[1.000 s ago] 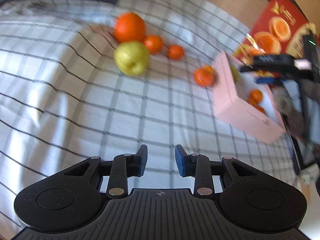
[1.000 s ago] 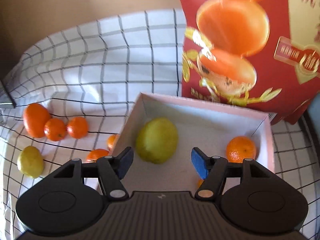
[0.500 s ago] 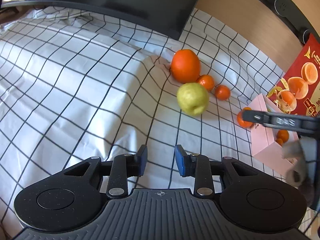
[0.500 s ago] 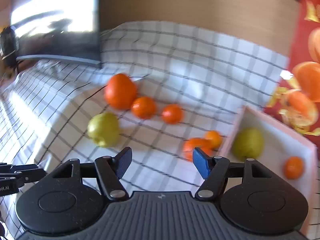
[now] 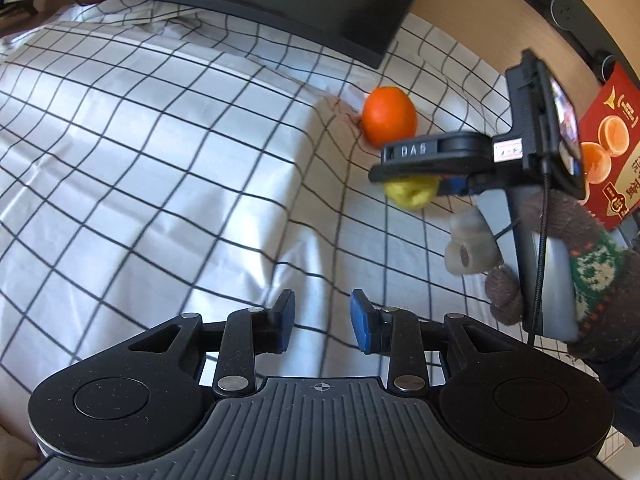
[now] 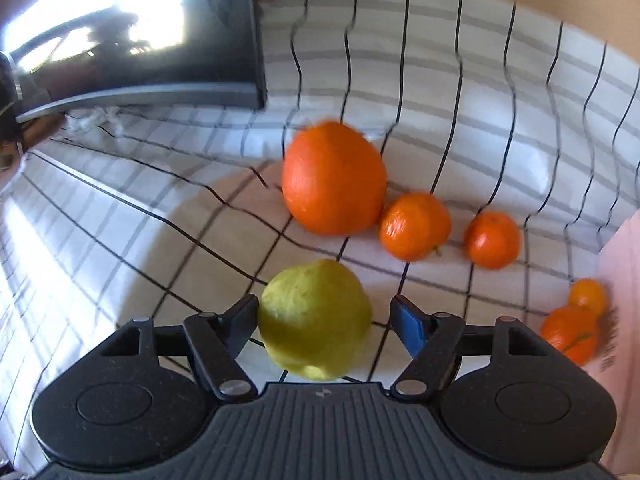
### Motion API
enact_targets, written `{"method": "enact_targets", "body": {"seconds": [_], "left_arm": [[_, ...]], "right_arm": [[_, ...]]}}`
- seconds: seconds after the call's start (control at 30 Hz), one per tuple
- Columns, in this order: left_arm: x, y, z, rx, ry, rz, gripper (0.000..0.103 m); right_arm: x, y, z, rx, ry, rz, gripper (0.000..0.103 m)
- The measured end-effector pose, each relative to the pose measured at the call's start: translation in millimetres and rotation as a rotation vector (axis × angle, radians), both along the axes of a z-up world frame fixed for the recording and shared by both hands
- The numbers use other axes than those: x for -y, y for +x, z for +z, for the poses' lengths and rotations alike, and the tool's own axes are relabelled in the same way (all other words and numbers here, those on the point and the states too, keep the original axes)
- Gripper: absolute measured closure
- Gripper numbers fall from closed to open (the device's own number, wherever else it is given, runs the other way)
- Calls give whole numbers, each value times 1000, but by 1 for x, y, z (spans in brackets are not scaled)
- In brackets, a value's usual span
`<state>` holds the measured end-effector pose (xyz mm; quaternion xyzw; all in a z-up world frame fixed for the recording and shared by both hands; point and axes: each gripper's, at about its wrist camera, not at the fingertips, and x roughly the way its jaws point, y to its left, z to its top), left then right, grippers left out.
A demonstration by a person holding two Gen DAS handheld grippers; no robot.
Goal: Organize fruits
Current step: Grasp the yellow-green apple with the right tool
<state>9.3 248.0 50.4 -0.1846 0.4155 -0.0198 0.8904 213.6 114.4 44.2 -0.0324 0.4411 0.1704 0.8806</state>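
In the right wrist view, the right gripper [image 6: 323, 316] stands spread around the yellow-green pear [image 6: 314, 318] at lower centre, its right finger clear of the fruit. The large orange [image 6: 334, 178] sits above it. The left gripper [image 5: 322, 320] hangs parted and empty over the checked cloth [image 5: 160, 168].

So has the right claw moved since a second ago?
Yes. The right claw was over the pink box; it has swung left, away from the box, and now straddles the yellow-green fruit on the checked cloth, open.
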Motion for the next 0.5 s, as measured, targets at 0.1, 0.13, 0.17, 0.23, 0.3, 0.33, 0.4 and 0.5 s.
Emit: {"method": "enact_targets", "body": {"seconds": [0.1,0.13,0.17,0.23,0.3,0.33,0.4,0.5], "left_arm": [[-7,1,-2,0,1,3,69],[-8,3,-2,0,-1,3,69],[-9,5,-3,0,-3,2,69],[-7,11,-4,4,-6,-12,69],[-1,17,-3,11,-11,-35,69],[4,20,-3,14,-12,-49,69],[14,26,-3,22,-8,-82,69],[33,38,-2,33,7,-137,69]], "right_arm": [[-3,2,-10,-31,-4,6,40],[-3,-2,-9,-27,0,22,44],[-2,-5,-8,-34,-13,35,44],[3,-14,-8,-37,-20,52,44],[13,-29,-6,-32,-23,61,44],[20,-38,-3,-32,-17,62,44],[40,-59,3,-34,11,56,44],[69,-93,11,-9,21,35,44]]}}
